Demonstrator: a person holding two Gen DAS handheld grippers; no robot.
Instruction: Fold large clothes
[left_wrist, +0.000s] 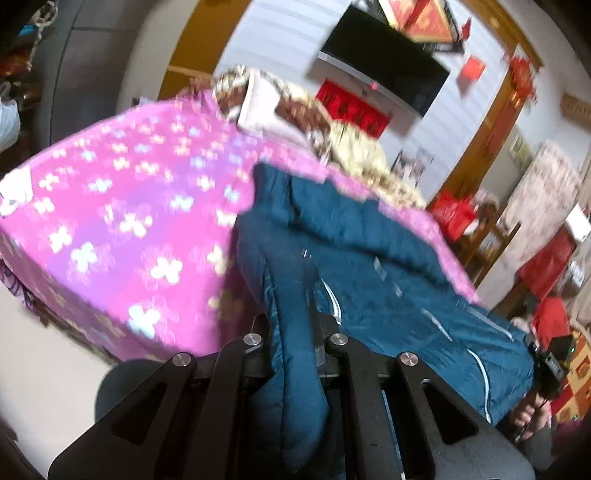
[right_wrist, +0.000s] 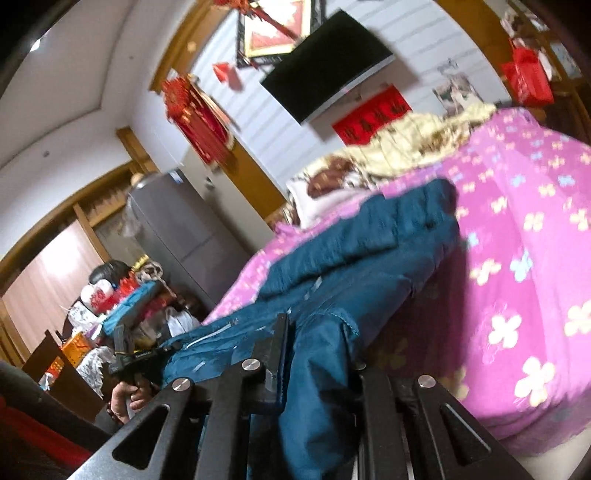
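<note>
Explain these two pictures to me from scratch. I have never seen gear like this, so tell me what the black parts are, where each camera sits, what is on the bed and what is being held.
There is no robot here. A person carries a handheld two-finger gripper in each hand, and a fisheye camera on each looks forward along its fingers, so the room looks bent and tilted. One picture comes from the left gripper, the other from the right gripper; the black bars at the bottom are their linkages. A pink flowered bedcover covers the bed, with a patterned blanket bunched at the far end. On the cover lies a dark teal padded jacket. Each gripper is clamped on a fold of the jacket at the near edge. The pictures are blurred.
</note>
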